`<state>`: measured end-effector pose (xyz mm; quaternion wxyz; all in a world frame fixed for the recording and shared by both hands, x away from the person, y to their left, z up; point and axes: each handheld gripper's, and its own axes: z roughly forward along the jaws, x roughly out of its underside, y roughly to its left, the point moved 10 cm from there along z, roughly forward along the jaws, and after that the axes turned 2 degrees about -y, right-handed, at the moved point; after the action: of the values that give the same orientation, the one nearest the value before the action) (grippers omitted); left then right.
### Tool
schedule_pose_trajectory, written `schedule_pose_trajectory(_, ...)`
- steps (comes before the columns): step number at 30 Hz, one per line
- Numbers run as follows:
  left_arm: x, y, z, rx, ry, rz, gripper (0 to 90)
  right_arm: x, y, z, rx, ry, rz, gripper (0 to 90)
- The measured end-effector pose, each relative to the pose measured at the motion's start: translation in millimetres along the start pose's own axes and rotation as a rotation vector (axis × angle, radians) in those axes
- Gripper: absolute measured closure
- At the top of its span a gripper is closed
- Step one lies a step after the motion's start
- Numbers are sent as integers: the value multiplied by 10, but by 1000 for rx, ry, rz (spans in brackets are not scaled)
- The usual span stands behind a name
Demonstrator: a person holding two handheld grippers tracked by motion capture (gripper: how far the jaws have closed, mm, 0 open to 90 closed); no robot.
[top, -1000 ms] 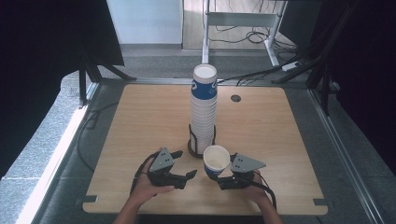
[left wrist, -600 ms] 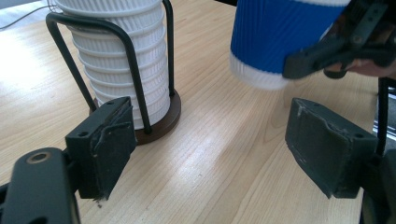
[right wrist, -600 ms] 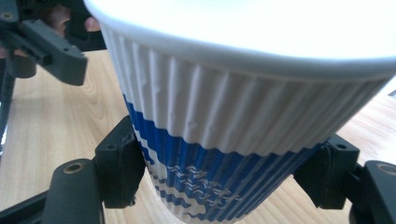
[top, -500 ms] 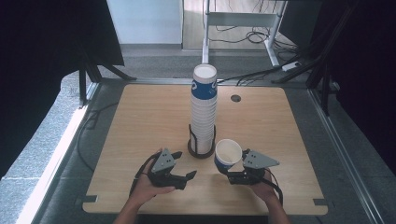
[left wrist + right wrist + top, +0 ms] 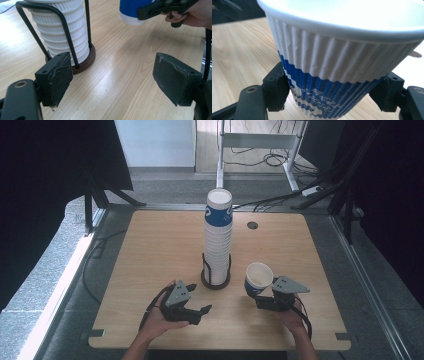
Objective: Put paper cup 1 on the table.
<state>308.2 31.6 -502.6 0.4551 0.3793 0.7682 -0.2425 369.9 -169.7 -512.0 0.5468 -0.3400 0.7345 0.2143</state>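
Note:
A tall stack of white-and-blue ribbed paper cups stands in a black wire holder with a round brown base at the middle of the wooden table. My right gripper is shut on a single cup, upright, to the right of the holder; its pads press the cup's blue lower band on both sides. My left gripper rests near the front edge, left of the holder, open with nothing between its pads. The held cup and the holder appear in the left gripper view.
A small round cable hole sits in the table's far right part. Cables and a metal frame lie on the floor beyond the table. Bare wood spreads left of the stack and at the back.
My right gripper has carried the cup to the right, away from the holder. The left gripper has stayed in place.

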Motion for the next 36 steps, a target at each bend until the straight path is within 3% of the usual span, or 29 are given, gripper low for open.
schedule_pose_trajectory(7,26,3,18,-8,16,13,166,146,-156,25,57,63,5,260)
schedule_pose_trajectory(17,29,-16,15,-4,24,29,166,310,-337,23,103,100,39,260)
schedule_pose_trajectory(28,55,-40,44,3,39,39,166,468,-416,106,131,173,49,260)
schedule_pose_trajectory(36,84,-62,65,9,56,52,166,554,-402,147,123,219,50,258)
